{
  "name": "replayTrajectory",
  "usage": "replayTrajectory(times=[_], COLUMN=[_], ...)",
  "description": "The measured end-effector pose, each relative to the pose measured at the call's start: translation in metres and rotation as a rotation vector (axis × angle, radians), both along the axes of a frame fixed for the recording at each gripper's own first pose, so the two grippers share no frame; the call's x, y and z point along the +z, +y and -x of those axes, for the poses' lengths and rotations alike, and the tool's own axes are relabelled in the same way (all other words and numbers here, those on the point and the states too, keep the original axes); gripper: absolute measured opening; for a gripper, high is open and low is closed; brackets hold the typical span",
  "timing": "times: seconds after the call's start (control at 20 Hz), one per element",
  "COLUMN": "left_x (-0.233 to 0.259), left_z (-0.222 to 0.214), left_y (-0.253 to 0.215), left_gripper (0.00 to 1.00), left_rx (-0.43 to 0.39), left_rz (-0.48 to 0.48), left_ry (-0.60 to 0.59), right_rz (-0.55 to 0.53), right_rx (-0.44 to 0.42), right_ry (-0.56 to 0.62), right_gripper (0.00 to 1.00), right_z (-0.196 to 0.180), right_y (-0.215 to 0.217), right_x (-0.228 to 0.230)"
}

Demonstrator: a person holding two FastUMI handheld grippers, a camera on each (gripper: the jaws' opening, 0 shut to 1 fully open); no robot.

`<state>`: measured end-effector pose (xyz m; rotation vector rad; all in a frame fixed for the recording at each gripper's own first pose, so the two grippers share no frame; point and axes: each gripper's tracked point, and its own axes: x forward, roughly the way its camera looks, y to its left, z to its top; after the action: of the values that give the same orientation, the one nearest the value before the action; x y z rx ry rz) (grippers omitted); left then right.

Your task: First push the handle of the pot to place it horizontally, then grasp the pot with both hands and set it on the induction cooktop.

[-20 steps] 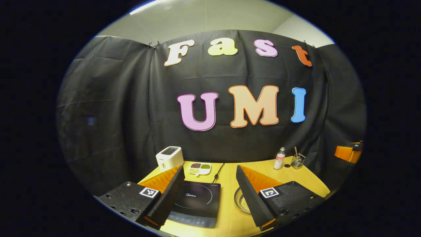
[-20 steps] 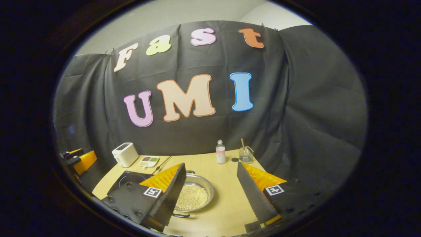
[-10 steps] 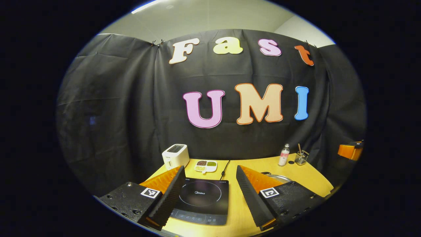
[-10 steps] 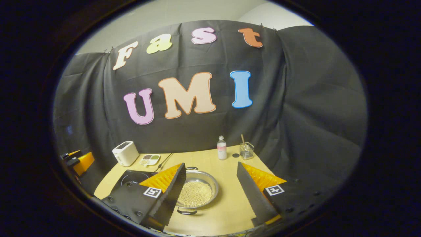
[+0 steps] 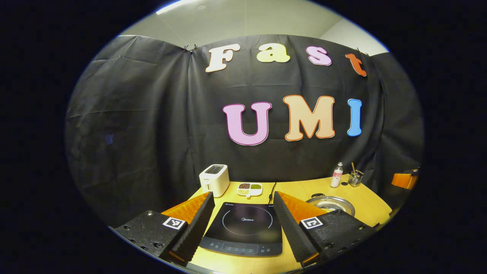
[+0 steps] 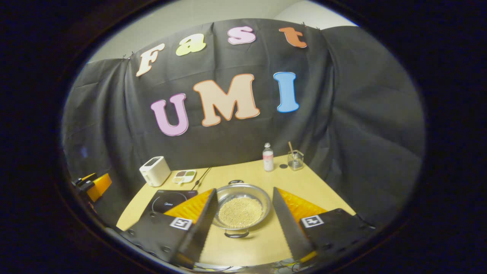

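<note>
A shallow metal pot [image 6: 241,207] holding small pale grains sits on the wooden table, one dark handle [image 6: 236,234] towards me and the other [image 6: 236,182] on its far side. My right gripper [image 6: 244,190] hovers open above the table, and the pot lies in line between its fingers. The black induction cooktop [image 6: 167,199] lies to the pot's left. In the left gripper view the cooktop [image 5: 245,228] lies framed between the fingers of my open left gripper [image 5: 242,195], which holds nothing. The pot [image 5: 330,203] shows to the right there.
At the back of the table stand a white toaster [image 5: 214,179], a divided dish of beans [image 5: 249,188], a small bottle [image 6: 268,157] and a glass cup with sticks [image 6: 295,160]. The cooktop's cable [image 5: 271,188] runs back. The left gripper's body [image 6: 93,184] shows at far left.
The left gripper has swung left, so the cooktop now sits centred between its fingers and the pot shows farther right. The right gripper has shifted until the pot lies between its fingers.
</note>
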<state>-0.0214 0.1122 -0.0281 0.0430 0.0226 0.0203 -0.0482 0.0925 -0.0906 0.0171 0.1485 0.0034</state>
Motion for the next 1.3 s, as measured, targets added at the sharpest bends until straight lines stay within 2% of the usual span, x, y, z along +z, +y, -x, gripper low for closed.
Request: replayTrajectory(times=[0.05,0.15,0.25,0.35,0.6,0.65,0.7,0.75,0.8,0.9,0.95,1.0,1.15,1.3], left_x=[-0.001,-0.003,-0.004,-0.004,-0.01,-0.011,-0.012,-0.013,-0.014,-0.017,-0.019,-0.019,-0.019,-0.018], left_z=[0.0,-0.001,-0.004,-0.005,-0.009,-0.009,-0.009,-0.008,-0.009,-0.008,-0.007,-0.006,-0.006,-0.005], left_y=[0.004,0.007,0.009,0.012,0.012,0.014,0.016,0.019,0.022,0.027,0.03,0.031,0.036,0.039], left_gripper=[0.95,0.94,0.94,0.94,0.93,0.93,0.94,0.95,0.93,0.95,0.93,0.93,0.95,0.95], left_rx=[0.001,-0.01,-0.02,-0.023,-0.041,-0.038,-0.033,-0.027,-0.019,-0.006,-0.001,0.003,0.018,0.032], left_rz=[0.0,0.01,0.025,0.033,0.053,0.056,0.057,0.057,0.056,0.055,0.057,0.059,0.052,0.045], left_ry=[0.0,-0.004,-0.011,-0.015,-0.008,-0.006,-0.004,-0.002,-0.001,0.009,0.014,0.017,0.02,0.02], right_rz=[-0.001,0.0,-0.038,-0.054,-0.011,0.005,-0.033,-0.069,-0.093,-0.088,-0.082,-0.081,-0.102,-0.112], right_rx=[0.009,0.02,0.036,0.049,0.102,0.094,0.049,0.07,0.085,0.08,0.084,0.087,0.102,0.12], right_ry=[0.013,0.027,0.041,0.051,0.082,0.076,0.066,0.07,0.092,0.105,0.116,0.13,0.185,0.26], right_gripper=[0.66,0.65,0.32,0.31,0.31,0.42,0.31,0.05,0.0,0.02,0.1,0.0,0.03,0.0], right_z=[0.001,0.003,0.004,0.002,-0.001,-0.007,-0.005,-0.01,-0.013,-0.017,-0.018,-0.02,-0.025,-0.028], right_y=[0.005,0.012,0.024,0.031,0.055,0.054,0.051,0.057,0.063,0.062,0.062,0.063,0.068,0.072], right_x=[-0.001,-0.003,-0.008,-0.01,-0.021,-0.018,-0.013,-0.02,-0.026,-0.032,-0.038,-0.043,-0.065,-0.091])
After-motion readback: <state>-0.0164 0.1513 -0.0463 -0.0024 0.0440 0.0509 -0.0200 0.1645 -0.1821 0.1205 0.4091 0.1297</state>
